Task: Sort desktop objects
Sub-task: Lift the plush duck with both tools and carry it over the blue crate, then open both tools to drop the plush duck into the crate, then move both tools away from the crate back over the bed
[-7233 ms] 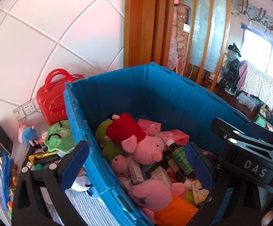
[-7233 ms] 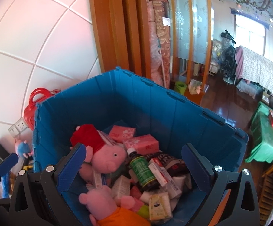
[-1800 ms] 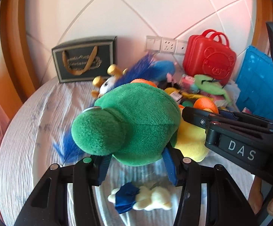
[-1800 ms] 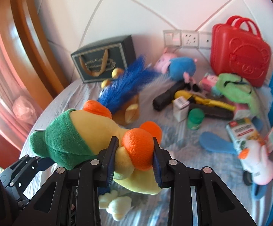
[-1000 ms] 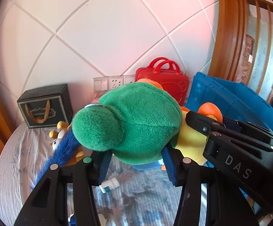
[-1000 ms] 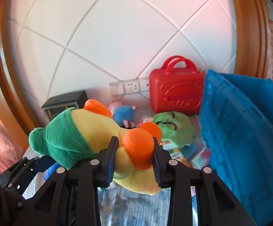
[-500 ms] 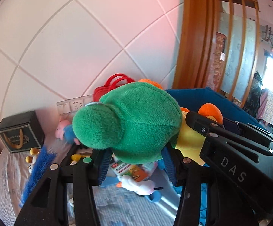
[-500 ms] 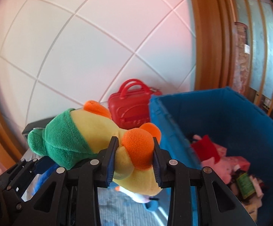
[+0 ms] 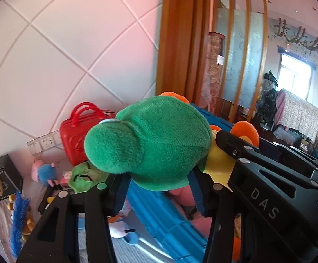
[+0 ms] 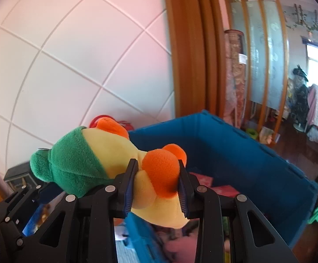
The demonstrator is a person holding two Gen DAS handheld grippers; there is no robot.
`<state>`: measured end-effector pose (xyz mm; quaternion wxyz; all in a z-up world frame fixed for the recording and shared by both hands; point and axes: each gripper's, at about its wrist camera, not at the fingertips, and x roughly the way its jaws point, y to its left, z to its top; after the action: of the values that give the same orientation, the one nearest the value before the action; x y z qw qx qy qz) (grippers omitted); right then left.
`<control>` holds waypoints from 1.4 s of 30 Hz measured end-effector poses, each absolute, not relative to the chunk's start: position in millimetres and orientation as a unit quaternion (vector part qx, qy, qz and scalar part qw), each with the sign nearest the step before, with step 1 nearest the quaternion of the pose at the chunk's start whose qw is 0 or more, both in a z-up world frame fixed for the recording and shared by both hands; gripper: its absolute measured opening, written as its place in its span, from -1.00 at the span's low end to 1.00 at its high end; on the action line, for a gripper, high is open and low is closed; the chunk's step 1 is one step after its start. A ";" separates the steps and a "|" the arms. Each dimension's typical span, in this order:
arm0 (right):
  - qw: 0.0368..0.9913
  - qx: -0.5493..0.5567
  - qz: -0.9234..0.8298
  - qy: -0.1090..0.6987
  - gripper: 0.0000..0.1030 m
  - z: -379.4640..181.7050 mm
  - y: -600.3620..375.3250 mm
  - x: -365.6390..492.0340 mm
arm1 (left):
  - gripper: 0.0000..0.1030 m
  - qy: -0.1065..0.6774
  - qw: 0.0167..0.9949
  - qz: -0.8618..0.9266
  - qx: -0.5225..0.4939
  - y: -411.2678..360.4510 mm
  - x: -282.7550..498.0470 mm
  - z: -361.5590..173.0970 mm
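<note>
Grippers [image 9: 159, 190] [image 10: 156, 186] both clamp plush duck [image 10: 115, 164] over blue bin [image 10: 235, 153].

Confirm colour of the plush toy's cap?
Green cap on the plush toy; clearest in the right wrist view.

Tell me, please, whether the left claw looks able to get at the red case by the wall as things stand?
Probably not: the left claw is shut on the plush duck, which the right claw also grips. The red case itself stands uncovered beside the blue bin.
</note>
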<state>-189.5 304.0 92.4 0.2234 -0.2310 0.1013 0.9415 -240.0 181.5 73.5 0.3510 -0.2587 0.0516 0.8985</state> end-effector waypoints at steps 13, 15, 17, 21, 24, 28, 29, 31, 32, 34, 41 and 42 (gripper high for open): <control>0.275 -0.235 0.925 0.116 -0.36 88.9 367.1 -139.8 | -0.05 0.072 0.392 0.875 -0.276 263.9 -204.2 69.8; 0.278 -0.238 0.923 0.119 -0.35 86.0 374.6 -136.8 | -0.04 0.077 0.392 0.873 -0.279 270.2 -203.1 67.9; 0.279 -0.242 0.921 0.121 -0.33 83.1 377.0 -133.8 | -0.02 0.082 0.392 0.871 -0.284 276.6 -200.4 66.6; 0.292 -0.253 0.913 0.133 0.03 78.4 387.6 -130.9 | 0.20 0.093 0.386 0.869 -0.295 287.0 -197.9 63.1; 0.308 -0.257 0.906 0.135 0.99 76.1 395.5 -129.0 | 1.00 0.088 0.384 0.870 -0.296 287.3 -200.1 62.9; 0.319 -0.258 0.903 0.129 0.99 75.2 400.7 -122.1 | 1.00 0.085 0.380 0.870 -0.303 284.0 -205.1 61.3; 0.319 -0.259 0.902 0.131 0.99 75.2 400.8 -122.0 | 1.00 0.082 0.380 0.870 -0.305 282.2 -206.6 60.4; 0.319 -0.259 0.903 0.128 0.99 75.5 399.0 -122.8 | 1.00 0.079 0.380 0.870 -0.305 278.6 -206.6 60.4; 0.316 -0.259 0.904 0.128 0.99 75.2 397.5 -123.0 | 1.00 0.080 0.378 0.871 -0.303 277.1 -206.1 60.4; 0.311 -0.259 0.906 0.126 0.99 76.3 393.9 -126.6 | 1.00 0.080 0.374 0.873 -0.302 271.9 -206.8 59.9; 0.297 -0.255 0.913 0.114 0.99 82.6 375.4 -140.7 | 1.00 0.068 0.359 0.882 -0.299 249.0 -215.1 62.4; 0.295 -0.254 0.914 0.113 0.99 83.3 372.2 -141.9 | 1.00 0.067 0.356 0.884 -0.297 245.3 -215.8 63.6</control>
<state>-141.9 372.2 83.3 0.2949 -0.2538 0.1127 0.9143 -215.8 245.3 63.6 0.3561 -0.2965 0.0672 0.8836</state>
